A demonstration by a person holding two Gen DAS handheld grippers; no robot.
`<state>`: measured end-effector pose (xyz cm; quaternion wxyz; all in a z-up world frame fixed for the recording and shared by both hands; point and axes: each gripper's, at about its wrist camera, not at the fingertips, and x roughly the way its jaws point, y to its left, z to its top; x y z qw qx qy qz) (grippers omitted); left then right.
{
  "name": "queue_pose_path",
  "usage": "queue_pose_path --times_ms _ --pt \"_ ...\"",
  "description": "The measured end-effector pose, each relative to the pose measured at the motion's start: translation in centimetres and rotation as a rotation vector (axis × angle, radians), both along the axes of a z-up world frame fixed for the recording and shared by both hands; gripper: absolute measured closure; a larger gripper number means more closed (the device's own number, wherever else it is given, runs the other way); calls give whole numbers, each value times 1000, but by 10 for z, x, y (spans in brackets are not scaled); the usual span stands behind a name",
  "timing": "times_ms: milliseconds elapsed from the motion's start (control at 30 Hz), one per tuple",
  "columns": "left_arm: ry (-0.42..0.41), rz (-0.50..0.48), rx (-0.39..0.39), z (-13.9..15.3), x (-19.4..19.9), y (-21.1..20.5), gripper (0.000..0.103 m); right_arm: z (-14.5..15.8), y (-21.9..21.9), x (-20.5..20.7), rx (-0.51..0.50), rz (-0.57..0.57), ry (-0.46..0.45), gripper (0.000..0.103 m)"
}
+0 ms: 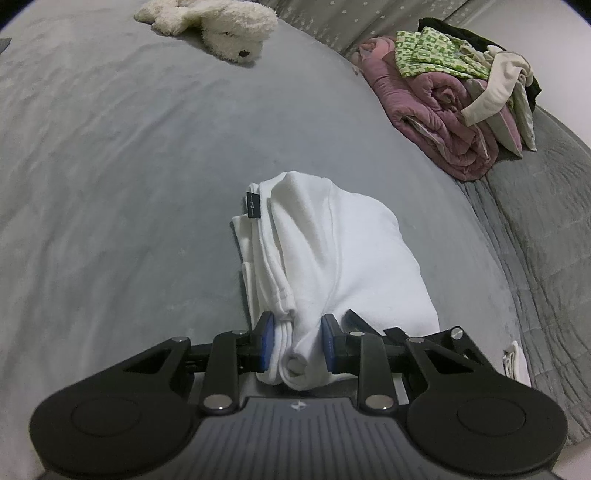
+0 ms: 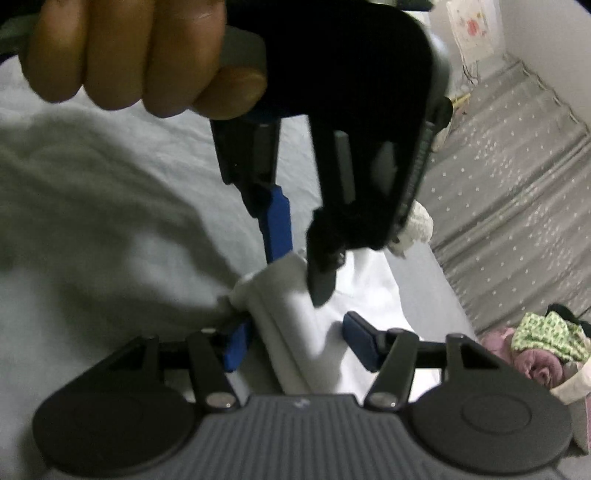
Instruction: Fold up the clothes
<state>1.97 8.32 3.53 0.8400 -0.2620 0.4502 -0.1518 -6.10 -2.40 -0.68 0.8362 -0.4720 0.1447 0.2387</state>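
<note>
A folded white garment [image 1: 332, 251] lies on the grey bed sheet [image 1: 110, 184]. My left gripper [image 1: 298, 343] is shut on the garment's bunched near end, with thick folds of cloth pressed between its blue pads. In the right wrist view a hand [image 2: 129, 55] holds that left gripper [image 2: 295, 266] from above, its tips pinching the same white fold [image 2: 288, 291]. My right gripper [image 2: 299, 341] sits low right in front of it with its jaws standing wide. White cloth lies between them and the right pad stands apart from it. One right fingertip [image 1: 356, 321] shows beside the left gripper.
A cream plush toy [image 1: 221, 26] lies at the far end of the bed. A pile of pink, green-patterned and cream clothes [image 1: 454, 99] is heaped at the right edge, also in the right wrist view as the pile [image 2: 543, 343]. A grey starred quilt [image 2: 517, 184] runs along the side.
</note>
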Motion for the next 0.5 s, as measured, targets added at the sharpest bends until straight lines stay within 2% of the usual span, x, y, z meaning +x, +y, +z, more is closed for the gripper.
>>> queue_pose_path --times_ms 133,200,300,333,433,500 --pt "15 -1 -12 -1 1 4 69 0 2 4 9 1 14 54" --pt "21 0 -15 0 1 6 61 4 0 7 40 -15 39 63" --pt "29 11 -40 -2 2 12 49 10 -3 9 76 -26 47 71" --pt "36 18 -66 -4 2 15 48 14 -5 12 107 -35 64 72" --pt "109 54 -213 -18 6 29 42 27 -14 17 199 -63 116 74" --pt "129 68 -267 -23 8 32 36 34 -20 22 262 -83 151 74"
